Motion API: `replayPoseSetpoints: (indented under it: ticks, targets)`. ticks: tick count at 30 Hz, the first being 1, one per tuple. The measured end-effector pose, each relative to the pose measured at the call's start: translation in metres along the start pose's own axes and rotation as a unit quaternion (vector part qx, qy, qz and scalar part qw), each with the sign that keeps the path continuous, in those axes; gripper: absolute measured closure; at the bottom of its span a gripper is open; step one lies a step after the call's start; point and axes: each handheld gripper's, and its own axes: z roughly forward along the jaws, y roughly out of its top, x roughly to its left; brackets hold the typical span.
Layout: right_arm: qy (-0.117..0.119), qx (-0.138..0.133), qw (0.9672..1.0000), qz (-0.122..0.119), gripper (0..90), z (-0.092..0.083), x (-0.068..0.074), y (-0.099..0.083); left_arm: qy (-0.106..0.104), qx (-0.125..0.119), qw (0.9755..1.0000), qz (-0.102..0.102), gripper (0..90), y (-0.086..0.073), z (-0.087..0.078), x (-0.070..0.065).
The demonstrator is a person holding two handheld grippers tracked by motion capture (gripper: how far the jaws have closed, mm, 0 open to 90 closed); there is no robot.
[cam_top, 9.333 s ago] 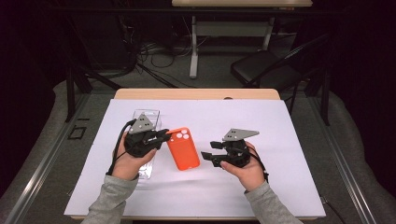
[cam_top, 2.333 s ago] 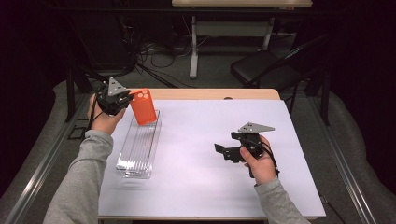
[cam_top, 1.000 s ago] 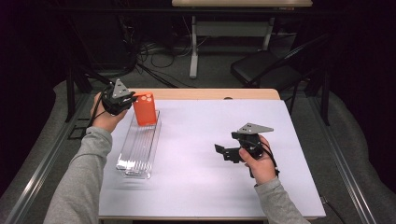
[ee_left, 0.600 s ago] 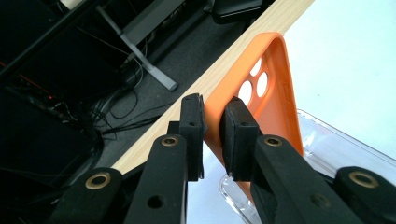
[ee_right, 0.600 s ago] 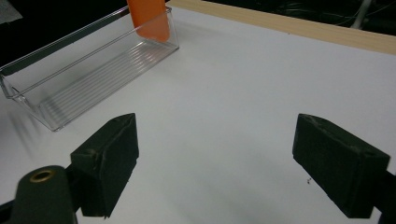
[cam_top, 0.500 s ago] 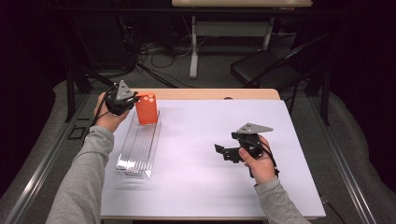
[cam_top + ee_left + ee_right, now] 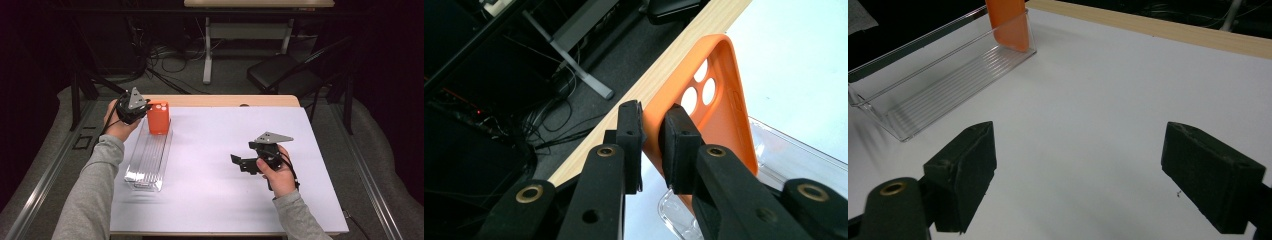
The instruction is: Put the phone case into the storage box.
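Observation:
An orange phone case (image 7: 158,117) stands upright with its lower end inside the far end of a clear plastic tray (image 7: 148,157). My left gripper (image 7: 143,109) is shut on the case's upper edge; in the left gripper view the pads (image 7: 676,145) pinch the wall of the orange phone case (image 7: 716,110) below its camera holes. In the right gripper view the bottom of the orange phone case (image 7: 1009,27) rests inside the clear tray (image 7: 933,80). My right gripper (image 7: 239,163) is held low over the white mat at the right, jaws wide open with nothing between them.
A white mat (image 7: 220,150) covers the wooden table (image 7: 225,101). The clear tray lies lengthwise along the mat's left side. Beyond the table are a dark chair (image 7: 280,72), cables and a desk leg (image 7: 206,50) on the floor.
My left gripper has lowered the orange case a little, so its lower end now sits deeper in the tray's far end. The right gripper has stayed where it was.

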Motion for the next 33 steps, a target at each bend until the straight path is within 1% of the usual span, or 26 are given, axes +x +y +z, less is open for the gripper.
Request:
replayPoseSetpoints:
  ticks: [10,23,25,26,29,32,33]
  targets:
    - [0.000,-0.002,1.0000,0.001,14.3,0.001,0.000,-0.001,-0.002,-0.011,0.9998,0.016,80.0,-0.003,0.003,0.003]
    - [-0.002,-0.001,1.0000,0.002,14.3,0.000,-0.002,-0.002,-0.007,-0.017,0.9998,0.012,79.3,-0.010,0.006,0.011]
    - [-0.003,-0.003,1.0000,0.005,14.3,0.001,-0.002,-0.002,-0.008,-0.016,0.9998,0.008,79.0,-0.012,0.006,0.011]
    - [-0.002,-0.003,1.0000,0.005,14.3,0.000,-0.002,-0.002,-0.006,-0.014,0.9998,0.012,78.8,-0.012,0.006,0.012]
    - [-0.002,-0.003,1.0000,0.005,14.3,0.000,-0.002,-0.002,-0.004,-0.011,0.9999,0.010,78.4,-0.014,0.006,0.014]
    - [-0.002,-0.003,1.0000,0.005,14.3,0.000,-0.002,-0.002,-0.004,-0.010,0.9999,0.005,78.1,-0.015,0.006,0.014]
    - [-0.002,-0.004,1.0000,0.004,14.3,0.000,-0.002,-0.002,-0.003,-0.007,0.9999,0.007,78.0,-0.015,0.006,0.015]
